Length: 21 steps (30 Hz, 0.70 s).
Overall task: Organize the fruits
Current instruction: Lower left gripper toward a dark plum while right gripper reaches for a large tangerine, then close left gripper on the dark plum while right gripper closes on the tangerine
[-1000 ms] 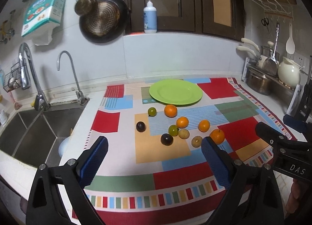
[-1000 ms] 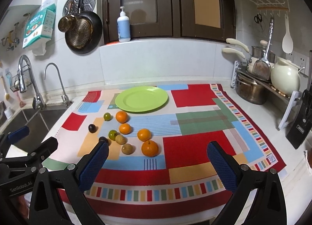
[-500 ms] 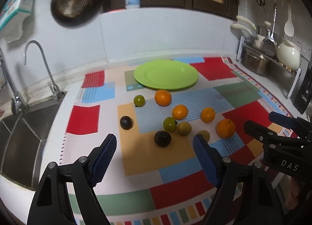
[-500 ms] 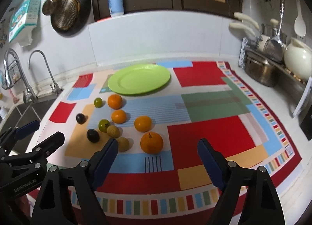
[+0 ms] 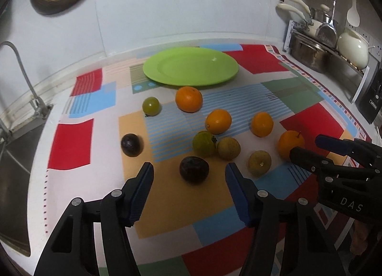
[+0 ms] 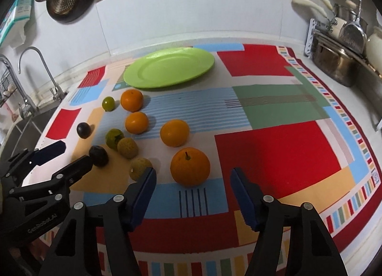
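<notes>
Currently left gripper (image 5: 189,175) wide, apparently just short of dark fruit (image 5: 194,172); right gripper (image 6: 192,181) wide, before stemmed orange (image 6: 190,166); plate (image 6: 148,80) near table's back edge.

Glossy green plate (image 5: 191,67) (plastic-looking), matt printed cloth (image 6: 274,147), shiny steel pot (image 5: 308,55).

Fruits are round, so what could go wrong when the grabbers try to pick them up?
The dark fruit in front of the open left gripper might roll away if one finger bumps it first. The green fruit and tan fruit sit touching just behind it, so they could get knocked too. The stemmed orange by the open right gripper could slip sideways.
</notes>
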Tool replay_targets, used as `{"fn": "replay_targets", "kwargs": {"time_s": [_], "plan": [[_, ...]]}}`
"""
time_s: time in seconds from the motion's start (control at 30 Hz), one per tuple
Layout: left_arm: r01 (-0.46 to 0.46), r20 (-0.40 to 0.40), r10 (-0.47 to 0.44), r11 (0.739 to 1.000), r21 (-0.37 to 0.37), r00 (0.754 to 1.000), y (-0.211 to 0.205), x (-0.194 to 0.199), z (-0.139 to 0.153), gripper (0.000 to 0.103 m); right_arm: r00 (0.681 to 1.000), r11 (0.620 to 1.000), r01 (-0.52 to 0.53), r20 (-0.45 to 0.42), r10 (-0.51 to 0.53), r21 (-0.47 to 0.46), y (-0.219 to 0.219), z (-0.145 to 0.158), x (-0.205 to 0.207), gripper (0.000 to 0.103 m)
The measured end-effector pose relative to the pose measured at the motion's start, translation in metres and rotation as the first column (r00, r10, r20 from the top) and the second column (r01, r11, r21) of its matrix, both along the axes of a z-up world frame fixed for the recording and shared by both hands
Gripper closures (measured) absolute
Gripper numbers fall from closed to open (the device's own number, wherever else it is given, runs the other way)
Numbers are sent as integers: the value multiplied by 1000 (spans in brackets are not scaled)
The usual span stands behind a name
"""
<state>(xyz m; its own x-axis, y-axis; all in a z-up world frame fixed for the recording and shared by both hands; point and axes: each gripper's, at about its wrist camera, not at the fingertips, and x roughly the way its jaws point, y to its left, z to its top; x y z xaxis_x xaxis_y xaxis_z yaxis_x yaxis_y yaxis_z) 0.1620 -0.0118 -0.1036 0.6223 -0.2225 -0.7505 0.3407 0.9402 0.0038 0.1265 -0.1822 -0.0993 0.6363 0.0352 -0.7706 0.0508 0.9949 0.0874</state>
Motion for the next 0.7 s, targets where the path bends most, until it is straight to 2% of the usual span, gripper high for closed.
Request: {"fn": "replay_targets", "kwargs": {"time_s": [0.5,0.7], "plan": [[55,-71,-57,998,-26,996,-3,20,-16,70,999,1000,-9,-46,9,-2,5,-15,17,56],[58,-73,-60,998,-28,996,-2,23,-17,72,999,1000,-1,-55,1,-10,5,-17,21,60]]}}
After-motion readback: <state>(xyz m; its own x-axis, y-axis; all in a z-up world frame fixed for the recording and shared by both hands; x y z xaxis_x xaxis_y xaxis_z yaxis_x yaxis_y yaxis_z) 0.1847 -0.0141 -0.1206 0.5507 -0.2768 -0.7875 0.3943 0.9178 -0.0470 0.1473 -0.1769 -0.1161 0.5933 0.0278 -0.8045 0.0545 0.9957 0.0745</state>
